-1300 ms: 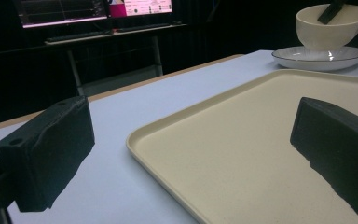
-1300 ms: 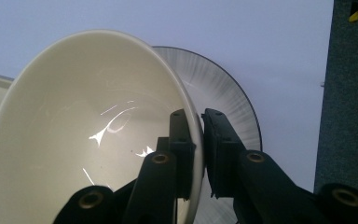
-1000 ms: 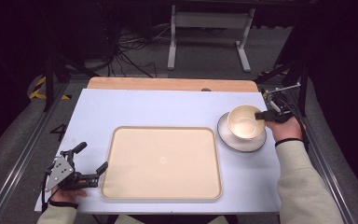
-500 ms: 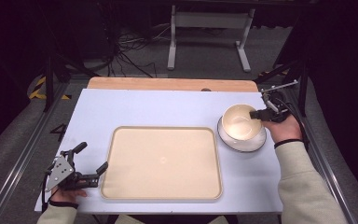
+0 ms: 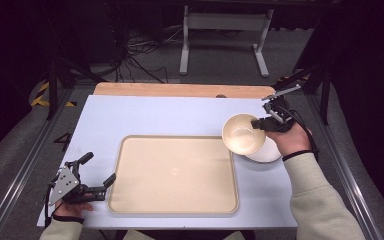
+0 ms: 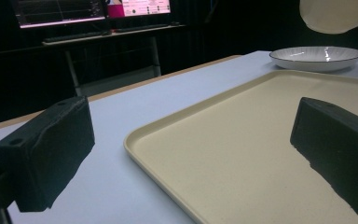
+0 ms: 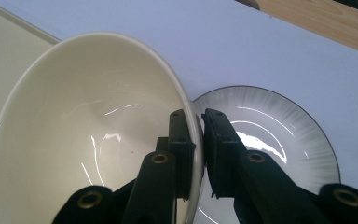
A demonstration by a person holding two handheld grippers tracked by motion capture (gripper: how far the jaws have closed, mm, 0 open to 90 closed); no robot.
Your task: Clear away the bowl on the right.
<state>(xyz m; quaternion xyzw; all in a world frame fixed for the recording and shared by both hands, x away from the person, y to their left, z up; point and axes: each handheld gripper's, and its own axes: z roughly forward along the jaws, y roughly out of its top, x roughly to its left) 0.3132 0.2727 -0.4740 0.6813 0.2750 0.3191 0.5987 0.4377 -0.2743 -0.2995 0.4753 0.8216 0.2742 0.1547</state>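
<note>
A cream bowl (image 5: 243, 132) hangs tilted in the air, clear of the white plate (image 5: 266, 153) under it. My right gripper (image 5: 258, 123) is shut on the bowl's rim, one jaw inside and one outside (image 7: 198, 140). The bowl (image 7: 88, 135) overlaps the right edge of the beige tray (image 5: 174, 174), and the plate (image 7: 270, 140) rests on the white table. At the front left my left gripper (image 5: 97, 171) rests open beside the tray's left edge. Nothing lies between its jaws but the tray's corner (image 6: 242, 154). Farther off stand the plate (image 6: 316, 57) and the lifted bowl (image 6: 338, 14).
The white tabletop (image 5: 145, 117) ends in a wooden strip (image 5: 180, 90) at the back. Metal rails (image 5: 25, 165) run along both sides of the table, and a stand's legs and cables are on the floor behind.
My right gripper has lifted the bowl off the plate and carried it left toward the tray, tilting it. The left gripper has stayed put.
</note>
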